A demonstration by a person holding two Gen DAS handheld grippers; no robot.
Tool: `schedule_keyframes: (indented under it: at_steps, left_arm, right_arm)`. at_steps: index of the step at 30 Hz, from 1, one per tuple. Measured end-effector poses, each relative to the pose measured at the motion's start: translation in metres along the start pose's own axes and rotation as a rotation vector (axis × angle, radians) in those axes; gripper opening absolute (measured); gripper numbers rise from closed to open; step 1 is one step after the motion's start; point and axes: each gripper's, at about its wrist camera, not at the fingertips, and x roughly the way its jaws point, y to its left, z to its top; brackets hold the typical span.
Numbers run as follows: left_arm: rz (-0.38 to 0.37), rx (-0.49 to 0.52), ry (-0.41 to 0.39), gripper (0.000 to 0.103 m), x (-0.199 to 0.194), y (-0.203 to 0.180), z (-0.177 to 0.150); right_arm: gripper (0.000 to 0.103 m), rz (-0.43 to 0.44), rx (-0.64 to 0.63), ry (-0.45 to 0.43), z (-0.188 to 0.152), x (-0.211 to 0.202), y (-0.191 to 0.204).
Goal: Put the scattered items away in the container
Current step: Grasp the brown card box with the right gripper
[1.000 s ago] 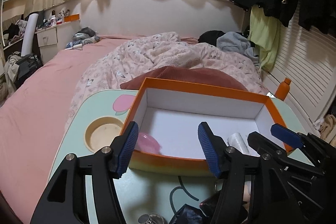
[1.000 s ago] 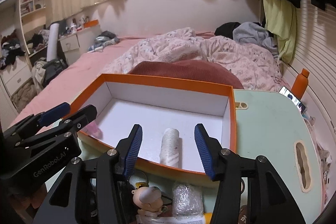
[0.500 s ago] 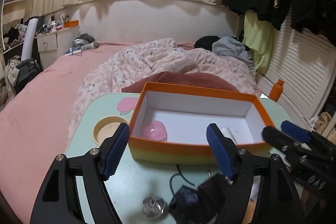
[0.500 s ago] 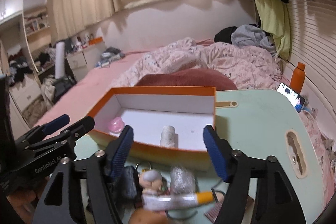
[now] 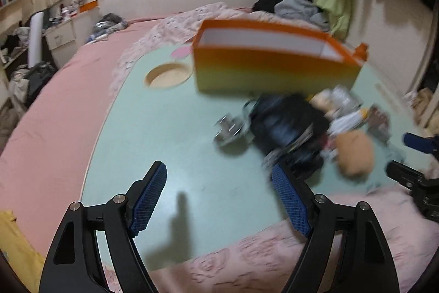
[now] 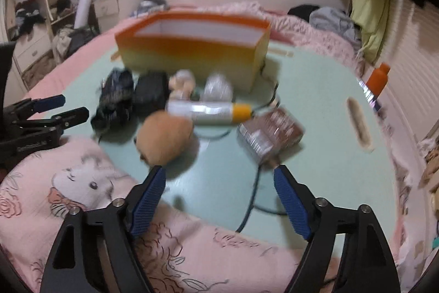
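Both views motion-blurred, detail soft. Left gripper (image 5: 218, 184) spread wide, jaws just been opening, nothing between, hovering over bare mint-green lap table (image 5: 170, 133). Right gripper (image 6: 219, 183) same: spread wide, just been opening, empty, over near table edge w/ thin black cable (image 6: 251, 199) running under it.

Container = orange-rimmed cardboard box w/ white inside (image 6: 192, 45), at 12 o'clock on table in right view, approx 1 o'clock in left view. Contents not visible from this angle, can't tell what's inside.

Still scattered, all outside box, clustered on near side of it:
- round tan plush ball (image 6: 164, 137), approx 11 o'clock from right gripper, nearest item
- white tube w/ yellow cap (image 6: 208, 113), lying flat, beyond ball
- brown shiny foil packet (image 6: 270, 133), approx 1 o'clock from right gripper
- black pouch (image 6: 151, 92) and dark crumpled cloth (image 6: 115, 98), toward 10 o'clock
- small pale figurine (image 6: 182, 83) and clear crinkly wrapped lump (image 6: 218, 89), touching or nearly touching box front
- silver metal bits (image 5: 230, 128), left of dark pile in left view

Progress judged: early-mid, most of pile left. Next prob. ball for right, silver bits/pouch for left.
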Motion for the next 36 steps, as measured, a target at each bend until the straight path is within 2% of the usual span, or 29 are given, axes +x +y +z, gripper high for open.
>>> schedule_keyframes:
  at_steps: [1,3,4,6,8,18,21,23,27,33,36]
  left_arm:
    - [-0.026,-0.021,0.042,0.081,0.008,0.003,-0.001]
    - [-0.015,-0.021,0.055,0.084,0.014,0.003,0.0]
    - [-0.012,-0.015,0.057,0.084,0.015,0.002,0.001]
    - [-0.012,-0.012,0.049,0.086,0.016,0.001,0.001]
    - [-0.01,-0.017,0.05,0.091,0.018,0.001,0.002]
    - [-0.01,-0.019,0.05,0.091,0.02,0.002,0.002]
    - [-0.011,-0.019,0.051,0.091,0.02,0.003,0.002]
    - [-0.011,-0.019,0.05,0.091,0.019,0.002,0.002]
    - [-0.01,-0.021,0.051,0.091,0.019,0.001,0.001]
    - [-0.011,-0.02,0.049,0.091,0.018,0.002,0.001]
    - [-0.012,-0.02,0.048,0.092,0.018,0.002,0.0]
  right_arm:
    - [0.086,0.009,0.012,0.026,0.0,0.006,-0.002]
    - [0.092,0.021,0.047,0.079,0.001,0.018,-0.008]
    - [0.098,0.028,0.073,0.091,0.001,0.022,-0.013]
    - [0.102,0.022,0.085,0.096,0.0,0.023,-0.016]
    - [0.103,0.02,0.082,0.091,0.001,0.022,-0.017]
    - [0.103,0.036,0.086,0.085,0.002,0.021,-0.021]
    - [0.103,0.01,0.118,0.086,0.0,0.018,-0.027]
    - [0.103,0.003,0.163,0.061,-0.002,0.015,-0.034]
    - [0.103,0.048,0.215,0.028,-0.001,0.01,-0.046]
    - [0.102,0.006,0.262,-0.037,0.015,0.006,-0.063]
    - [0.095,0.001,0.281,-0.026,0.022,0.012,-0.069]
